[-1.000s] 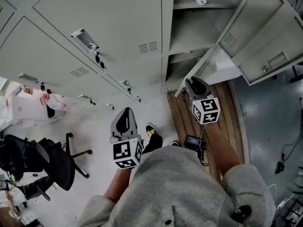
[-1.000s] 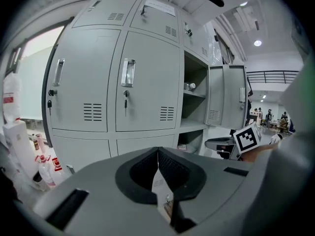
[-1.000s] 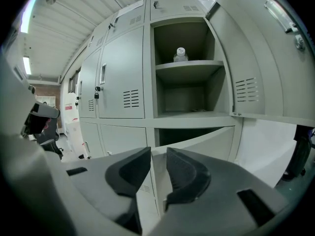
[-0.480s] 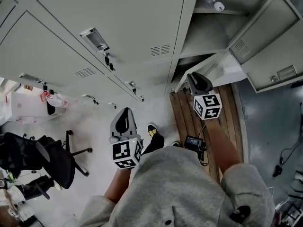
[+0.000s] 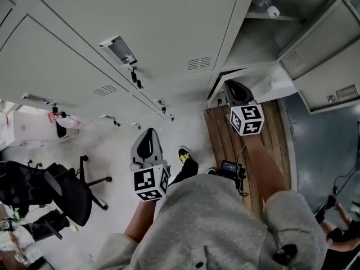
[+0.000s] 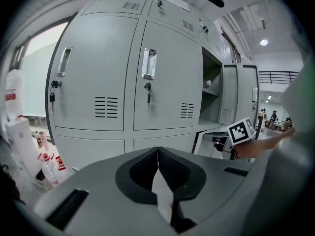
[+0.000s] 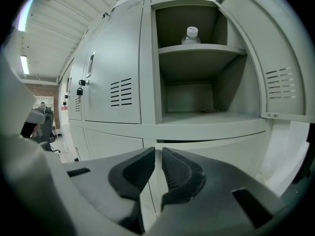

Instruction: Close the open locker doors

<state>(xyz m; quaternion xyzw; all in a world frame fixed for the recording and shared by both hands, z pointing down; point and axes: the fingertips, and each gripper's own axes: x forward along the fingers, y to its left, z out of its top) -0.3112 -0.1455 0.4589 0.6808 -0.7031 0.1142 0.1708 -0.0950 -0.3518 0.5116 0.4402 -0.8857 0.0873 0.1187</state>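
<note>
Right hand-held gripper (image 7: 157, 152) and left hand-held gripper (image 6: 157, 154) both closed, empty. Open locker door (image 7: 268, 48) looks stiff and light; push its free edge.

Grey sweatshirt (image 5: 214, 224) — grey left gripper (image 5: 148, 133) and right gripper (image 5: 234, 84), black-and-white marker cubes (image 5: 151, 183).

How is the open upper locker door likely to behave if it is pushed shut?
The open upper door looks like thin, vented sheet metal, so it is probably light for its size and should swing stiffly under a gentle push. A hard slam might shake the cabinet, and the bottle standing upright on the shelf could then tip.
</note>
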